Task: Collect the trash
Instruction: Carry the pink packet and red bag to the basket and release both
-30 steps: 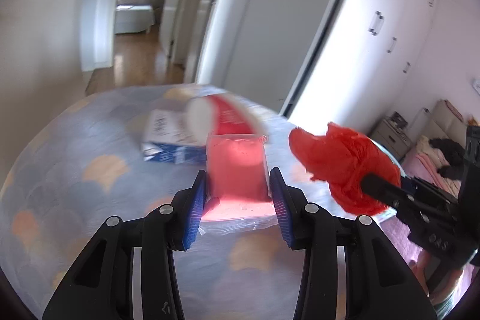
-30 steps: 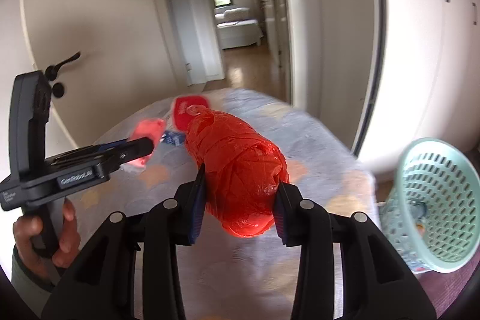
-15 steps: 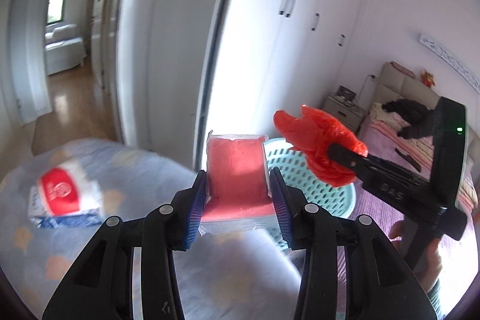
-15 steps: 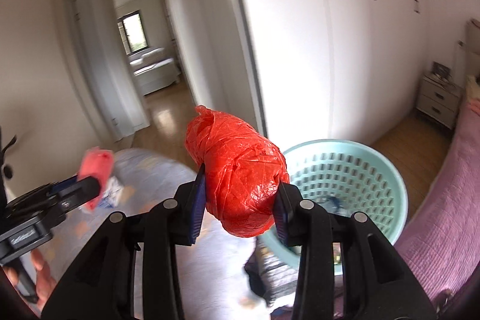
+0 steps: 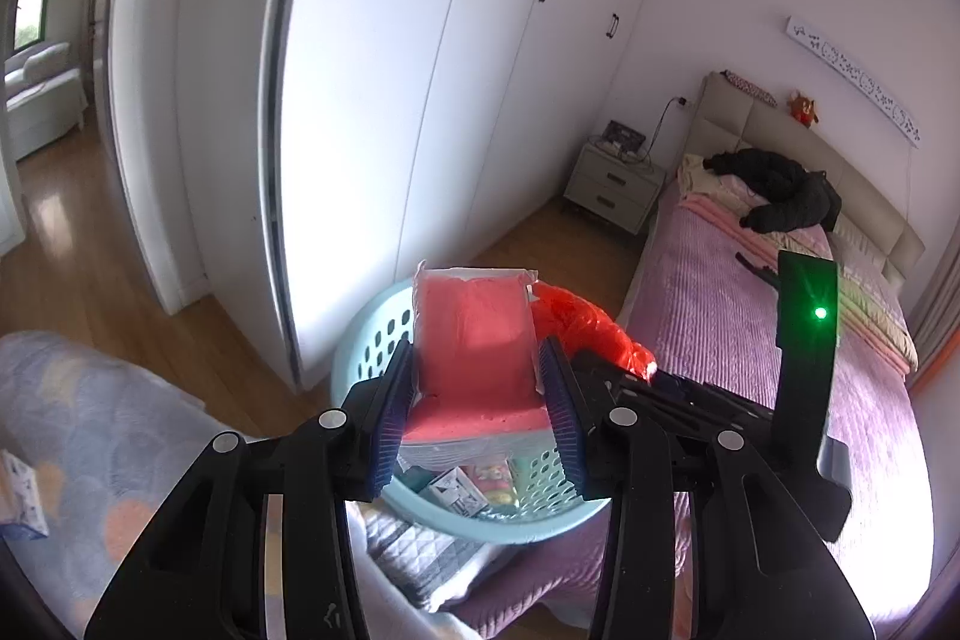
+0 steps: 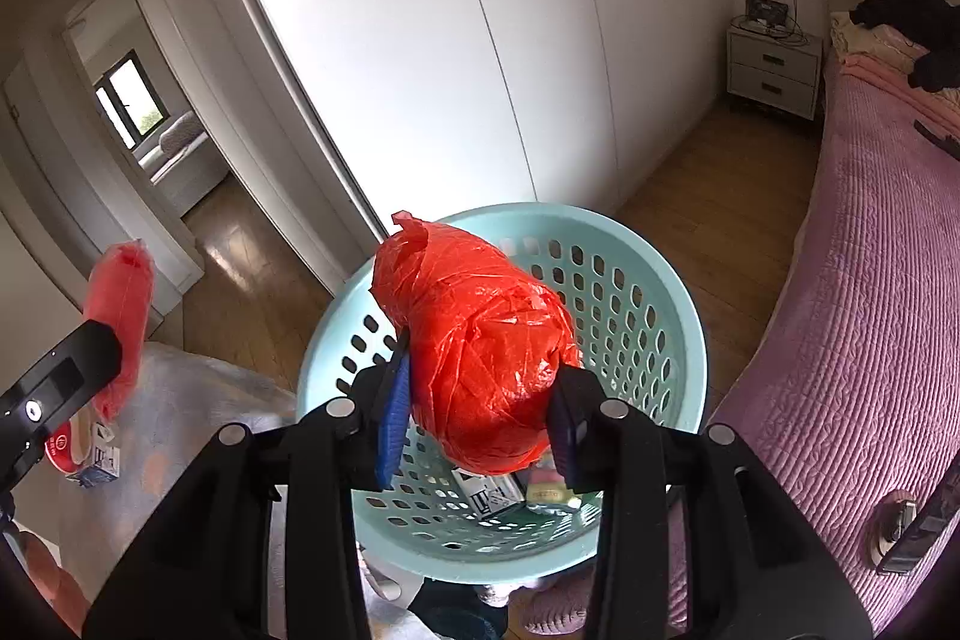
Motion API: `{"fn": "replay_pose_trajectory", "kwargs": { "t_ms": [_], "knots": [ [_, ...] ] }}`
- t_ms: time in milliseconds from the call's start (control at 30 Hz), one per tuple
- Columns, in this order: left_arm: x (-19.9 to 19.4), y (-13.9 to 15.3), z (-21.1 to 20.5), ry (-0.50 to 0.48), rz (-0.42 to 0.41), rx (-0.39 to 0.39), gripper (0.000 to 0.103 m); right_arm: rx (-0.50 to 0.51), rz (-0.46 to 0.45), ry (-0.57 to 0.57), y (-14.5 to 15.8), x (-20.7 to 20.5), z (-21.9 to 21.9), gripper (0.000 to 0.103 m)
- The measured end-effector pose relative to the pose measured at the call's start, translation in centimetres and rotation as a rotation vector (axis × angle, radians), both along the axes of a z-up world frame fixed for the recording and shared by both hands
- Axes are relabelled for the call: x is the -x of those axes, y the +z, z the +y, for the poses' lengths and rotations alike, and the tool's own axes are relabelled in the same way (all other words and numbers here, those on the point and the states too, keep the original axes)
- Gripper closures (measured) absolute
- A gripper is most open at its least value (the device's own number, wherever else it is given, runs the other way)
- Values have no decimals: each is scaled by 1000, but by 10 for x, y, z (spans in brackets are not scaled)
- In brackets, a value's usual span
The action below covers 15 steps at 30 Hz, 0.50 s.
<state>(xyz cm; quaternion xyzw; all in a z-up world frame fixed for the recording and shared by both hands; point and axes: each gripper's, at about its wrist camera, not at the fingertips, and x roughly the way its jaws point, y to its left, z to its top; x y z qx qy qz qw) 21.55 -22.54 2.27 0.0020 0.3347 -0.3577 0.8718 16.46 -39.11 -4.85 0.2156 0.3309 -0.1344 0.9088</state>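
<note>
My left tongs [image 5: 477,409] clamp a red packet [image 5: 474,340]. My right tongs [image 6: 477,421] grip a red bag [image 6: 480,340], both above the basket [image 6: 672,316].

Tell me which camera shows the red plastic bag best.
The right wrist view: the red plastic bag fills the centre, clamped in the right tongs over the basket. The left wrist view shows only a sliver behind the pink packet.

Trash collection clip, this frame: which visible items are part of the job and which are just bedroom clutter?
Part of the job:
red plastic bag, held in right gripper
pink packet, held in left gripper
teal basket, some trash already inside

Lying about:
black clothing on bed
nightstand
</note>
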Motion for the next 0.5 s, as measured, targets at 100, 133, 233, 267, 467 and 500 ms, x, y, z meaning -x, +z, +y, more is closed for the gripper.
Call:
{"fn": "replay_pose_trajectory", "kwargs": {
  "t_ms": [100, 133, 233, 267, 467, 500],
  "knots": [
    [-15, -12, -12, 0, 25, -8, 62, -9, 29, -23, -9, -6, -6, 64],
    [-20, -16, -16, 1, 36, -10, 62, -17, 33, -26, -11, -8, -9, 64],
    [-34, -25, -23, 12, 68, -13, 62, -18, 51, -52, -17, -10, -17, 62],
    [-37, -28, -24, 14, 74, -12, 62, -23, 57, -53, -20, -11, -20, 61],
    [-42, -39, -30, 50, 69, -32, 37, -34, 69, -42, -24, -15, -28, 44],
    [-42, -40, -28, 54, 64, -24, 36, -30, 66, -42, -21, -14, -25, 44]
  ]
}}
